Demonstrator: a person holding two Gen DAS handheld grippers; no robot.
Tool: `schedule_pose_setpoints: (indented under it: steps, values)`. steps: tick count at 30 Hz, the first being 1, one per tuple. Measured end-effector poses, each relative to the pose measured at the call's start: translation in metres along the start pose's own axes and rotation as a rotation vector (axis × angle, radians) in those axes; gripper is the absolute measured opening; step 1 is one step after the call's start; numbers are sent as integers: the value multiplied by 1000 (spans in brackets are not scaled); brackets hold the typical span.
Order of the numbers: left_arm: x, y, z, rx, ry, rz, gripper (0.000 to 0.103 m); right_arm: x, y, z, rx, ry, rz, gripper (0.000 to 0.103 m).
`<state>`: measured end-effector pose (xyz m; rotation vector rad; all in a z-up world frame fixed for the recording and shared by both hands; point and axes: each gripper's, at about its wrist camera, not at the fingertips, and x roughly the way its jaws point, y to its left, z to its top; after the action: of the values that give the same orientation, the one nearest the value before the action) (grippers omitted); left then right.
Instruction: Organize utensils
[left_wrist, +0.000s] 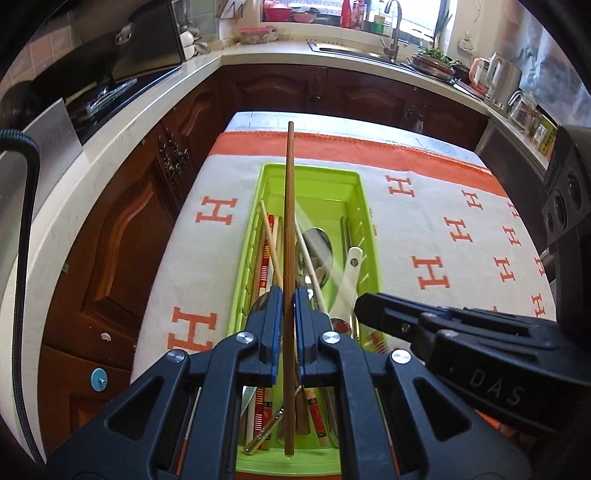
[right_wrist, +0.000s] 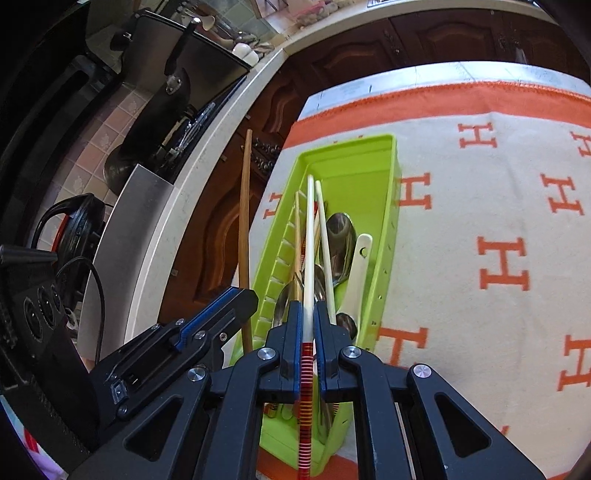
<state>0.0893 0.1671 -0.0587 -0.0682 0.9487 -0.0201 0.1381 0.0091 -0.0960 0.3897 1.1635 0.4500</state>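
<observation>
A lime green utensil tray (left_wrist: 314, 181) lies on the cloth-covered table and holds several chopsticks, metal spoons (left_wrist: 317, 251) and a white spoon (left_wrist: 351, 273). My left gripper (left_wrist: 289, 295) is shut on a long brown wooden chopstick (left_wrist: 290, 206) held above the tray along its length. My right gripper (right_wrist: 309, 308) is shut on a white chopstick with a red striped end (right_wrist: 309, 236), also above the tray (right_wrist: 354, 162). The left gripper (right_wrist: 207, 328) and its brown chopstick (right_wrist: 244, 229) show at the left of the right wrist view. The right gripper's finger (left_wrist: 406, 314) shows in the left wrist view.
The table wears a white cloth with orange H marks (left_wrist: 432, 271) and an orange border. Dark wooden cabinets (left_wrist: 118, 236) and a pale countertop (left_wrist: 110, 147) run along the left and far sides, with a sink (left_wrist: 369, 51), a stove and kettles on them.
</observation>
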Motion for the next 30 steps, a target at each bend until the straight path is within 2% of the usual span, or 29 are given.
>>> schedule_pose_setpoints:
  steps: [3, 5, 7, 9, 13, 25, 30]
  values:
    - [6, 7, 0, -23, 22, -21, 7, 8, 0, 1, 2, 5, -9, 14]
    - [7, 9, 0, -33, 29, -25, 14, 10, -2, 1, 6, 5, -19, 19]
    - [7, 10, -2, -42, 29, -19, 29, 9, -5, 1, 10, -3, -30, 20]
    - [7, 13, -3, -56, 25, -20, 39, 5, -10, 1, 2, -15, -39, 22]
    - [4, 15, -3, -73, 17, -33, 50, -8, -15, -1, -28, -57, -69, 34]
    - [-9, -5, -8, -35, -14, -17, 58, -43, -19, -16, -144, -115, -126, 38]
    - [5, -20, -18, 6, 38, -13, 58, -53, -27, -23, -144, -120, -124, 39]
